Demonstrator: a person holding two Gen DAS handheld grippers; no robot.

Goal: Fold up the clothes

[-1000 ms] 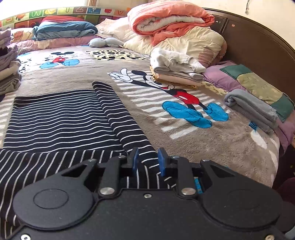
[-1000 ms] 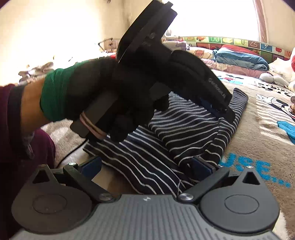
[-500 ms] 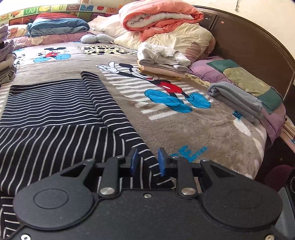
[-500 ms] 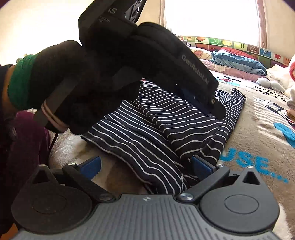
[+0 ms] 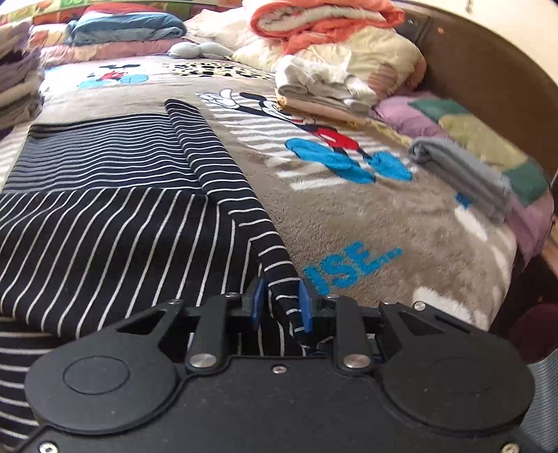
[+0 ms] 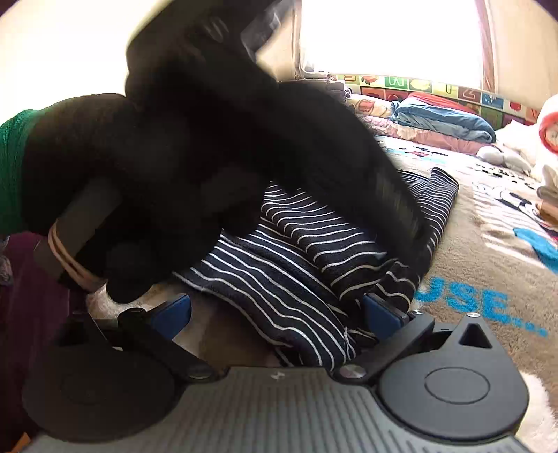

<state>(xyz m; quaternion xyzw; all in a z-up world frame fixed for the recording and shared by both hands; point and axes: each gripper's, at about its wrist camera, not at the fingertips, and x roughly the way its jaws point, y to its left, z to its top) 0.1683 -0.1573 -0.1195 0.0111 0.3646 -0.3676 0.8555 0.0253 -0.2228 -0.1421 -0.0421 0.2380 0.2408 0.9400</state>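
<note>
A navy shirt with white stripes [image 5: 104,216] lies spread on the bed, one sleeve folded along its right side. My left gripper [image 5: 279,303] is shut on the near end of that sleeve edge and holds it just above the blanket. In the right wrist view the same shirt [image 6: 296,278] lies bunched in front of my right gripper [image 6: 275,310], which is open with cloth between its blue pads. The gloved hand with the left gripper [image 6: 411,230] fills the upper left of that view and hides much of the shirt.
The grey cartoon-print blanket [image 5: 348,216] covers the bed. A folded grey garment [image 5: 460,174] lies at the right, a white and beige folded stack [image 5: 321,87] behind it, piled quilts [image 5: 331,31] at the dark headboard [image 5: 488,80], more folded clothes [image 5: 17,87] at far left.
My left gripper has drawn back toward the bed's near edge with the sleeve end still pinched. The right gripper has stayed open in place.
</note>
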